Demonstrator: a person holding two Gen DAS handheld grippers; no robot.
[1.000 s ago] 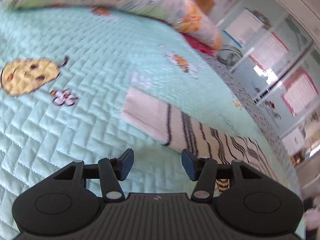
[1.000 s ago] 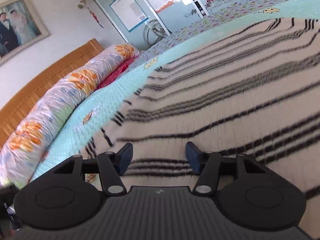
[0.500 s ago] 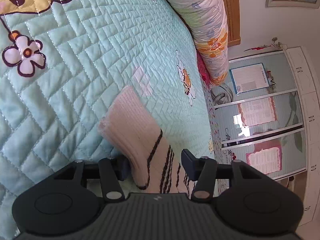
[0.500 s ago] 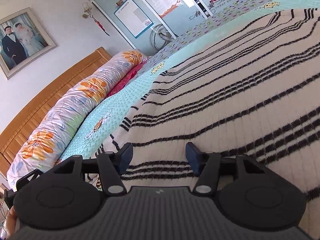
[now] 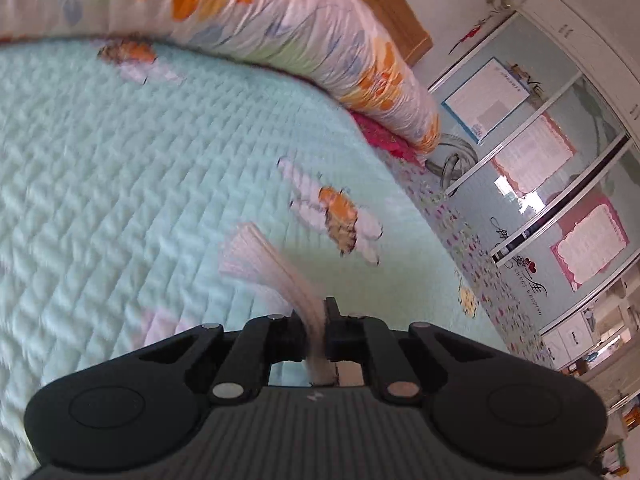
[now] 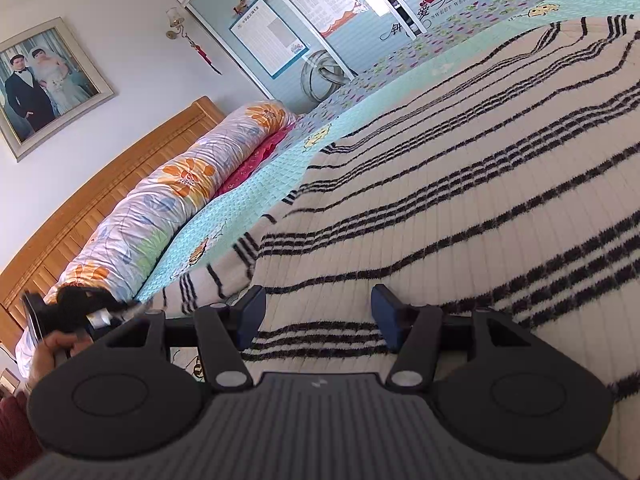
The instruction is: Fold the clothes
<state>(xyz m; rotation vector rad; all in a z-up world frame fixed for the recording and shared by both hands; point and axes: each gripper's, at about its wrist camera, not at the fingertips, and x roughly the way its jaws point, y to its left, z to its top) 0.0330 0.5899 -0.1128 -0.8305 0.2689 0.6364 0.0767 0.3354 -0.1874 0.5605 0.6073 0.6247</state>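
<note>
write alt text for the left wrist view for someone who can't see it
The left gripper has its jaws shut on a cream sleeve cuff, lifted over a mint quilted bedspread. A floral bolster lies beyond.

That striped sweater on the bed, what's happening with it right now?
A person is folding it with a handheld claw in each hand. The left claw has just closed on the sweater's cuff and holds the sleeve up off the quilt. The right claw is open, poised over the sweater body, which lies spread flat on the bed. The fold itself isn't made yet; the sleeve probably gets carried across the body next.
</note>
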